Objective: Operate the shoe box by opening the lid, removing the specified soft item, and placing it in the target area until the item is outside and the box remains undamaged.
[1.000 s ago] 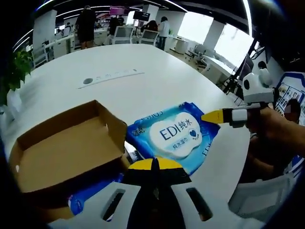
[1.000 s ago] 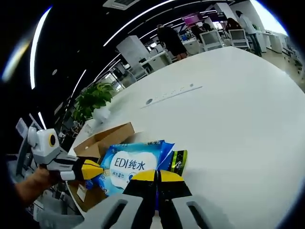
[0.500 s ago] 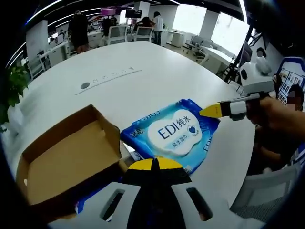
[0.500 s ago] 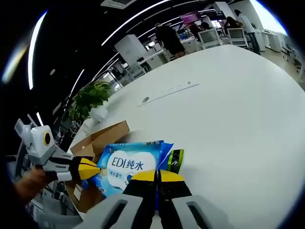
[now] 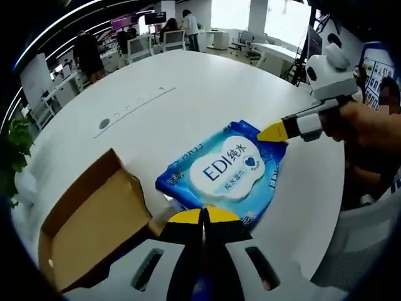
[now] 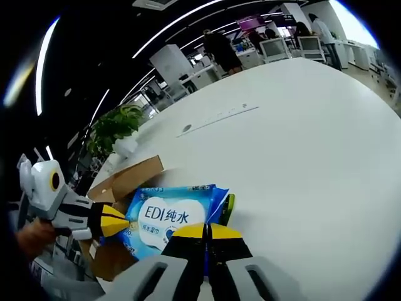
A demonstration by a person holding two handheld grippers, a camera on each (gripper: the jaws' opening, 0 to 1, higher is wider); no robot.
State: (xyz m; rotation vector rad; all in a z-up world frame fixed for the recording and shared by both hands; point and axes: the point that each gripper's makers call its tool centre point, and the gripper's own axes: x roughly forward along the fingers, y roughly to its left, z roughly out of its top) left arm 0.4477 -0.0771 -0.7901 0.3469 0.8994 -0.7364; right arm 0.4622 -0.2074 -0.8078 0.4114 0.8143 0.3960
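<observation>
The wet-wipe pack (image 5: 225,172) hangs between both tools, clear of the shoe box (image 5: 94,222). The left tool (image 5: 203,216) is pinched tight on the pack's near edge; the right tool (image 6: 207,231) is clamped on the opposite edge, its yellow tip also showing in the left gripper view. The blue pack sits just beside the open cardboard box, above the white table (image 6: 301,138). Risk, as I judge it: the hands pulling apart could tear or slip the soft wrapper, and a low swing could knock the box's lid.
</observation>
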